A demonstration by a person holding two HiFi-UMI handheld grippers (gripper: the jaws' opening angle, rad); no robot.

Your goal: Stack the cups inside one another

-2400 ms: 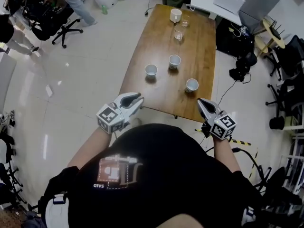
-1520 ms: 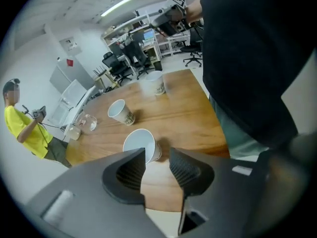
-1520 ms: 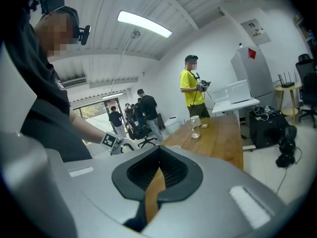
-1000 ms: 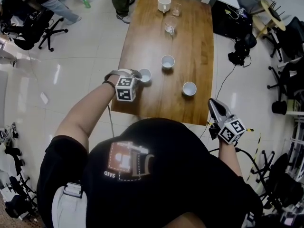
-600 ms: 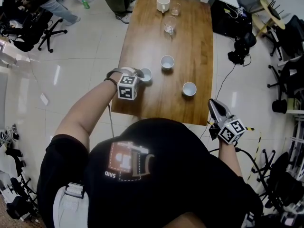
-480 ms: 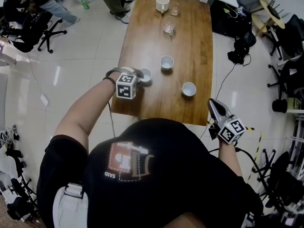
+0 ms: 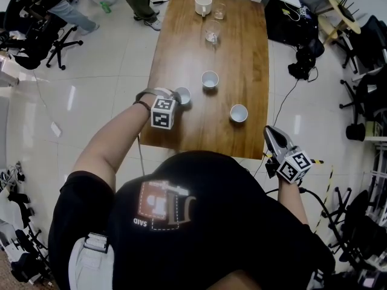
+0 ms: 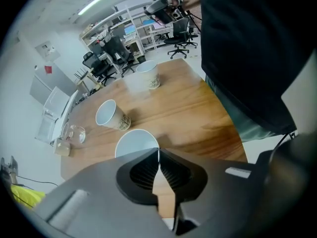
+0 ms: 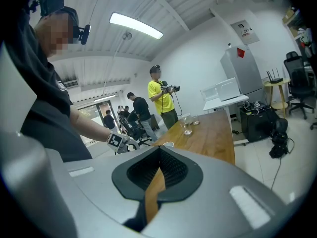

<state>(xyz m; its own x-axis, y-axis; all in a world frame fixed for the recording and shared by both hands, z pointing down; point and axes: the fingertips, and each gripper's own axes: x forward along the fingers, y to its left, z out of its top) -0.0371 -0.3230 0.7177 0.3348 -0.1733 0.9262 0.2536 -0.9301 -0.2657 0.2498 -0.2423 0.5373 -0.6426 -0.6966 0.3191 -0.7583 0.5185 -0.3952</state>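
Observation:
Three white paper cups stand apart on the wooden table: a left cup, a middle cup and a right cup. My left gripper points steeply down at the left cup. In the left gripper view its jaws are closing, and their tips pinch the near rim of that cup. Beyond it stand the other two cups. My right gripper hangs off the table's near right corner, shut and empty.
At the table's far end are a white mug and two clear glasses. Office chairs and people stand on the floor to the left. Cables and dark gear lie to the right.
My left gripper has reached from near my body out to the left cup and has stayed at it for the last second. The right gripper has hardly moved.

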